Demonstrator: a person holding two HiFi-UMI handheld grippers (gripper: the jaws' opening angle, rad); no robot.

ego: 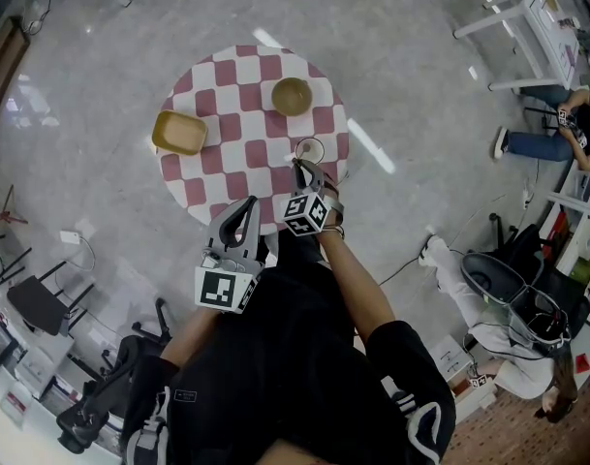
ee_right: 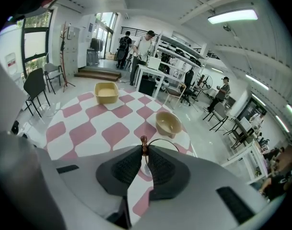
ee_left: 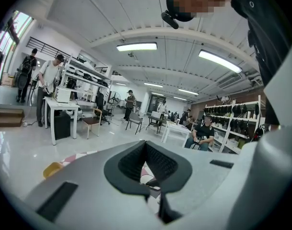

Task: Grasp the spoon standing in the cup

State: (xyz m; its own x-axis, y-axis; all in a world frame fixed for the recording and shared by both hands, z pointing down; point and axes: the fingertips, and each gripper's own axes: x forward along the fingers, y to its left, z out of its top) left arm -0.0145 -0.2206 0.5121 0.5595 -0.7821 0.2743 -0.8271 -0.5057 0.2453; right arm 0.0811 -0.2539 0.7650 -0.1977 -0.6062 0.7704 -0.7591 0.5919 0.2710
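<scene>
The right gripper (ee_right: 144,150) had its 2 jaws pressed together on the top of the spoon (ee_right: 144,141), just under the little brown knob. Only the very tips of the jaws were on it, so the hold looked thin. The spoon stood in the clear cup (ee_right: 166,143). The cup sat on the round pink-and-white desk (ee_right: 86,131), on the person's side and not far from the edge.

A few things could go wrong from there. With a fast pull, the thin handle might slide out of the tips and drop back into the cup. With a slanted lift, the wide end of the spoon could catch the cup's rim and tip the cup over. Nothing held the cup down. The left gripper (ego: 244,211) was by the near edge of the desk with its 2 jaws together and nothing in them, well apart from the cup.

A tipped cup could roll into the round bowl (ee_right: 168,123) just behind it, or off the desk. The square yellow dish (ee_right: 106,92) was far off and looked safe.
</scene>
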